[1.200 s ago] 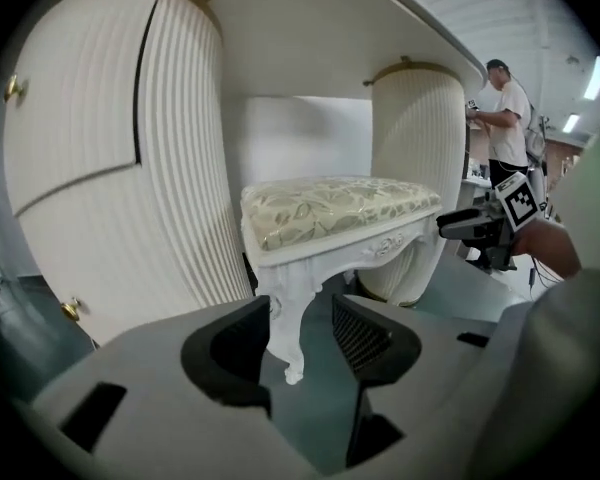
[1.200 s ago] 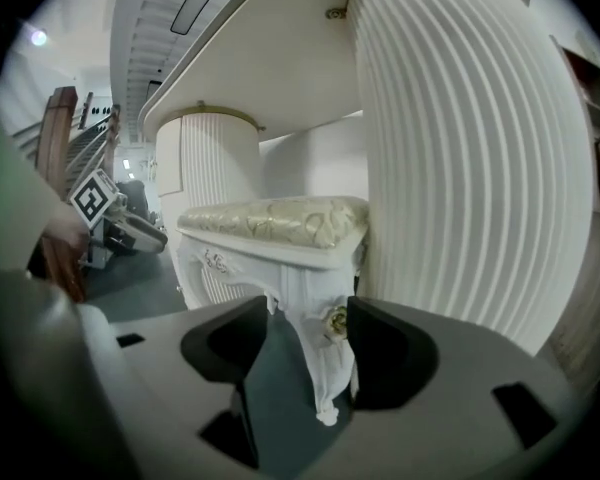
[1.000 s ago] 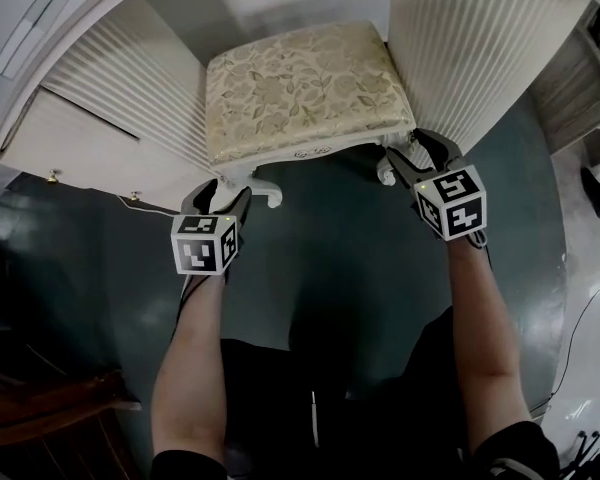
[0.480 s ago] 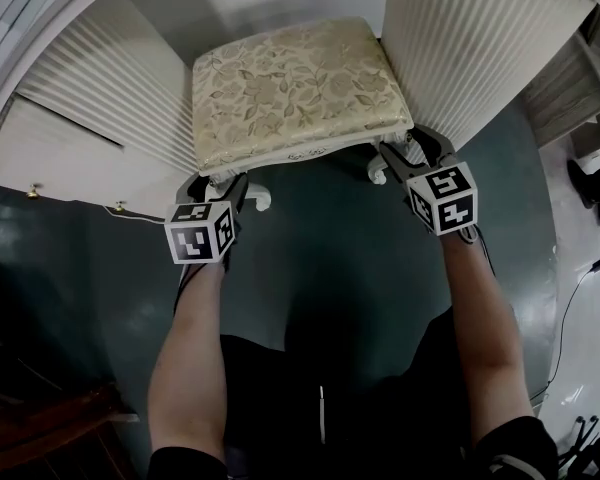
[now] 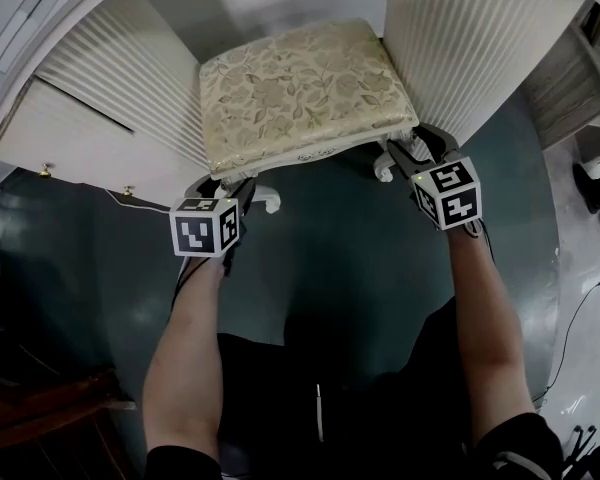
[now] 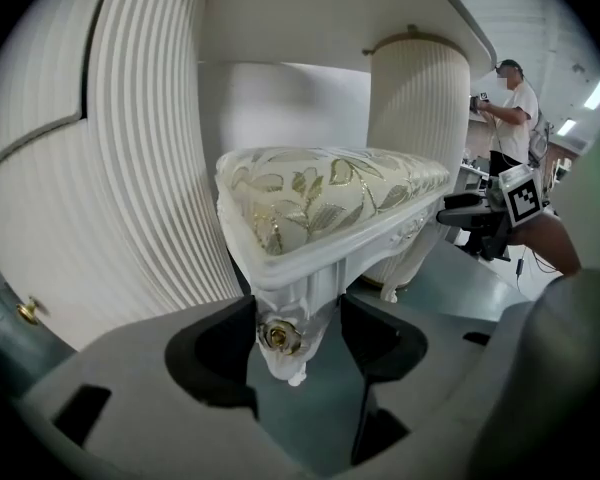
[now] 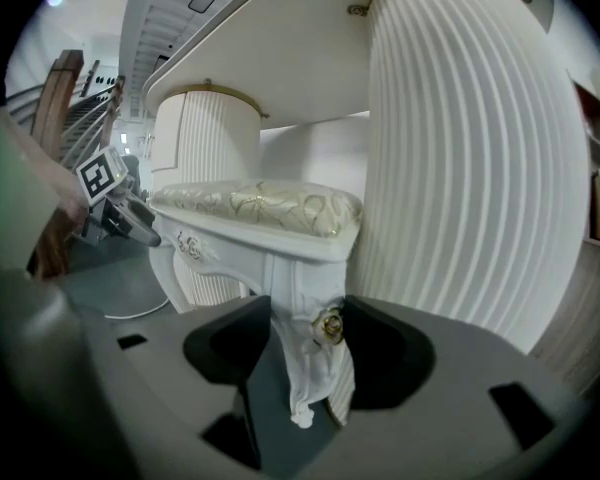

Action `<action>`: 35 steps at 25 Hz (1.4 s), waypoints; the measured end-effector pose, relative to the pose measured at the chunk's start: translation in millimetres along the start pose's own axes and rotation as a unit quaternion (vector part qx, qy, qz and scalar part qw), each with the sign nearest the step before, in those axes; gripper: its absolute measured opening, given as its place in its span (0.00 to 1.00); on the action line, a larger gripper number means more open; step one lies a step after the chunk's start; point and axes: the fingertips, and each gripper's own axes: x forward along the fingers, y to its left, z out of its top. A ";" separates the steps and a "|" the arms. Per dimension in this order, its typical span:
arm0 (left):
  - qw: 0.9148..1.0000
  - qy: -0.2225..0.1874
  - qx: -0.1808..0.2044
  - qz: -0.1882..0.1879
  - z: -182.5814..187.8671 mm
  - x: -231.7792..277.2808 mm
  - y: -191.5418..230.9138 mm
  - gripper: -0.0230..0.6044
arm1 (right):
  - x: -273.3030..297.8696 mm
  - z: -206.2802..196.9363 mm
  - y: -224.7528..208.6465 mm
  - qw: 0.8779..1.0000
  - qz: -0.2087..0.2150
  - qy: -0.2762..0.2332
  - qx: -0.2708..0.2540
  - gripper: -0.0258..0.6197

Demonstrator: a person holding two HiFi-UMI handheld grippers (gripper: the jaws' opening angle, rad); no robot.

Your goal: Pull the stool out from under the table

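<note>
Stool fills the upper centre of the head view, its floral seat in the gap between the two fluted white pedestals of the bench. Its near legs stand on the dark green floor. The left tongs reach to the left leg at the seat's lower left corner. The right tongs meet the right leg at the lower right corner. Both forearms run up from the bottom of the frame.

In the left gripper view the left tongs are clenched on the left leg. Both dark pads press the carved leg at its gilt rosette, and the jaws have just been closing on it. The seat spreads across the centre and a pedestal fills the left. The right tongs show at right, at the far corner. A person stands at upper right.

In the right gripper view the right tongs grasp the right leg, with the pads against it on either side of its rosette. The seat lies left of centre under the bench top. A pedestal takes the right half. The left tongs show at left, by the other corner.
</note>
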 end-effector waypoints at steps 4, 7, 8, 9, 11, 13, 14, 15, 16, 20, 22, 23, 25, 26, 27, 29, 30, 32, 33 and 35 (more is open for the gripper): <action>1.000 -0.013 -0.027 -0.001 -1.5 0.9 0.1 0.49 | 4.9 -1.9 -0.7 1.000 0.004 -0.019 0.000 0.39; 0.999 -0.007 -0.043 0.009 -0.1 -10.3 -7.1 0.50 | 0.5 0.7 -2.7 1.000 0.017 -0.018 0.003 0.38; 0.999 0.000 -0.031 0.015 -0.6 -13.3 -8.7 0.49 | -1.7 1.0 -3.3 1.000 0.019 -0.016 0.004 0.38; 1.000 0.008 -0.015 0.024 -0.8 -15.4 -8.3 0.46 | -3.2 1.5 -3.2 1.000 0.020 -0.013 0.005 0.39; 0.999 0.021 0.012 0.041 0.9 -15.7 -2.4 0.40 | -5.6 2.7 -1.2 1.000 0.022 -0.009 0.006 0.39; 0.998 0.030 0.018 0.050 3.9 -12.5 4.3 0.41 | -8.8 2.8 1.7 0.999 0.032 -0.005 0.006 0.38; 0.998 0.034 0.016 0.054 5.2 -10.9 6.5 0.41 | -10.7 2.2 2.1 0.999 0.042 -0.004 0.006 0.35; 0.998 0.036 0.012 0.059 6.0 -9.8 7.7 0.42 | -12.4 1.4 1.8 0.999 0.054 -0.003 0.004 0.33; 0.997 0.038 0.008 0.065 6.3 -9.4 8.0 0.42 | -13.7 0.8 1.2 0.998 0.066 -0.002 0.000 0.31; 0.996 0.031 -0.005 0.081 7.0 -10.6 6.4 0.40 | -14.2 3.0 1.6 0.996 0.085 0.003 -0.016 0.30; 0.997 0.031 -0.008 0.074 6.5 -11.8 6.2 0.39 | -14.5 2.8 2.5 0.996 0.086 0.007 -0.016 0.30; 0.997 0.032 -0.010 0.069 6.3 -12.4 6.1 0.39 | -14.6 1.9 2.0 0.996 0.086 0.008 -0.015 0.30; 0.998 0.034 -0.015 0.060 6.8 -13.2 6.0 0.38 | -14.3 -0.2 0.2 0.996 0.087 0.010 -0.015 0.30; 0.998 0.034 -0.017 0.056 7.2 -13.2 6.4 0.38 | -14.1 -0.5 0.0 0.996 0.087 0.011 -0.014 0.30; 0.998 0.035 -0.016 0.050 7.9 -12.7 7.1 0.38 | -14.1 -0.8 0.3 0.996 0.085 0.011 -0.012 0.30; 0.999 0.038 -0.002 0.032 10.2 -10.0 10.2 0.38 | -14.7 -2.4 2.3 0.997 0.072 0.013 -0.005 0.30; 0.999 0.040 0.009 0.021 11.3 -8.4 12.5 0.38 | -15.2 -3.2 4.0 0.998 0.063 0.014 0.001 0.30; 0.999 0.044 0.028 0.002 12.0 -7.9 16.3 0.37 | -16.1 -3.4 6.9 0.999 0.050 0.014 0.011 0.30; 0.998 0.046 0.035 -0.005 11.6 -9.2 16.5 0.36 | -16.5 -2.8 6.9 0.999 0.049 0.013 0.013 0.30; 0.997 0.054 0.045 -0.017 9.1 -13.3 13.9 0.33 | -16.8 -1.3 4.3 0.998 0.058 0.011 0.013 0.30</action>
